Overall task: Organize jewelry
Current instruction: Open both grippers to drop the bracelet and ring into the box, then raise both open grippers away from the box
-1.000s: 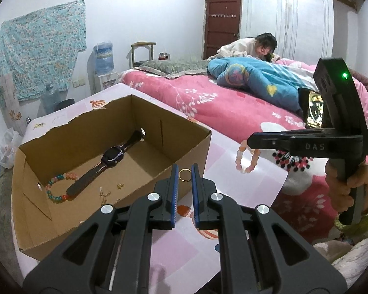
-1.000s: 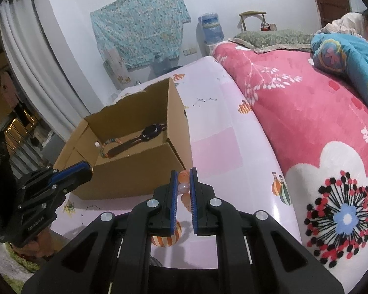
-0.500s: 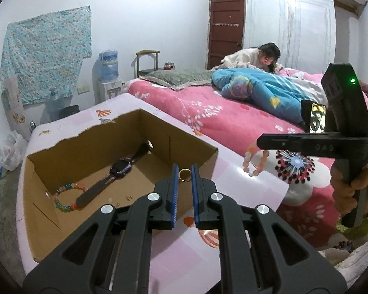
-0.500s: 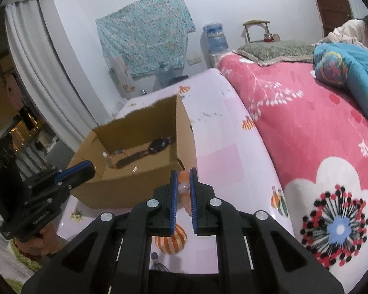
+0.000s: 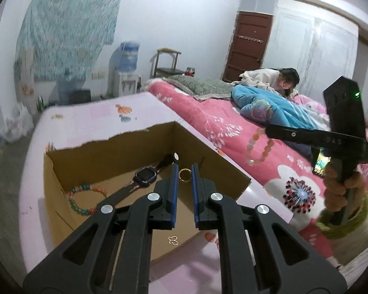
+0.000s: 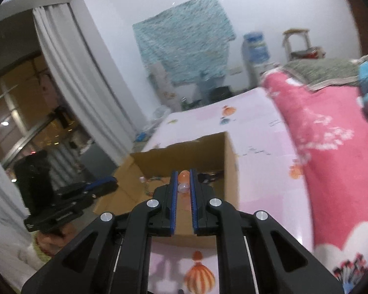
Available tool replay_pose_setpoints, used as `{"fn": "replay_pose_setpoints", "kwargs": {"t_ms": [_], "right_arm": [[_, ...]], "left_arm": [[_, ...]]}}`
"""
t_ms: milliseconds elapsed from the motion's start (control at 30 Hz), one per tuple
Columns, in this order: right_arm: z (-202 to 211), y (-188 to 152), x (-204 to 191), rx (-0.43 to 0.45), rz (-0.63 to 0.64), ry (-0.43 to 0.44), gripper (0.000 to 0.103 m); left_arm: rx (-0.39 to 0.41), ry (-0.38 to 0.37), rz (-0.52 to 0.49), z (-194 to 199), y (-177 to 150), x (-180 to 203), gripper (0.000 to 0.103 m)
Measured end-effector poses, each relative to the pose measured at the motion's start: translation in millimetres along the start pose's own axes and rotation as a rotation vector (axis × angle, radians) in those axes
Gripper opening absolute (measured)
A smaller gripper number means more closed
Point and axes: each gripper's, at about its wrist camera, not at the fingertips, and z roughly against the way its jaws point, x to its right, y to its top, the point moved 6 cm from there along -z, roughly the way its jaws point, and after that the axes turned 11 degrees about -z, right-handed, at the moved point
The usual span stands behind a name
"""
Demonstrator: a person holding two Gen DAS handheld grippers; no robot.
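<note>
My left gripper [image 5: 184, 171] is shut on a small gold ring [image 5: 184, 175], held above the open cardboard box [image 5: 61, 186]. Inside the box lie a black smartwatch [image 5: 144, 177], a colourful bead bracelet [image 5: 85, 201] and a small gold butterfly piece [image 5: 173, 240]. My right gripper [image 6: 183, 176] is shut on a pink and orange bead bracelet [image 6: 184, 176]; in the left wrist view that bracelet [image 5: 257, 147] hangs from the right gripper [image 5: 267, 130] to the right of the box. In the right wrist view the left gripper [image 6: 103, 183] sits at the box's [image 6: 230, 171] left.
The box stands on a pale pink sheet with balloon prints [image 5: 90, 115]. A pink flowered blanket [image 5: 223, 127] covers the bed to the right, where a person [image 5: 269, 78] lies beside a blue quilt. A water dispenser [image 5: 127, 73] and stool stand by the far wall.
Both grippers rose and shifted toward the box, each keeping its hold. The box now sits lower in both views, and the right wrist view has swung left toward it.
</note>
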Motion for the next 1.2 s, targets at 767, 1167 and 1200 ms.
{"fn": "replay_pose_setpoints", "kwargs": {"t_ms": [767,1167,1200], "right_arm": [[-127,3,25,-0.404,-0.013,0.025,0.01],[-139,2,27,-0.396,0.07,-0.104,0.011],[-137,3,27,-0.389,0.072,-0.11,0.011]], "left_arm": [[-0.311,0.073,0.154,-58,-55,-73,0.01],[-0.339,0.118,0.185,-59,-61,-85,0.018],[-0.33,0.12,0.187,-57,-59,-86,0.02]]}}
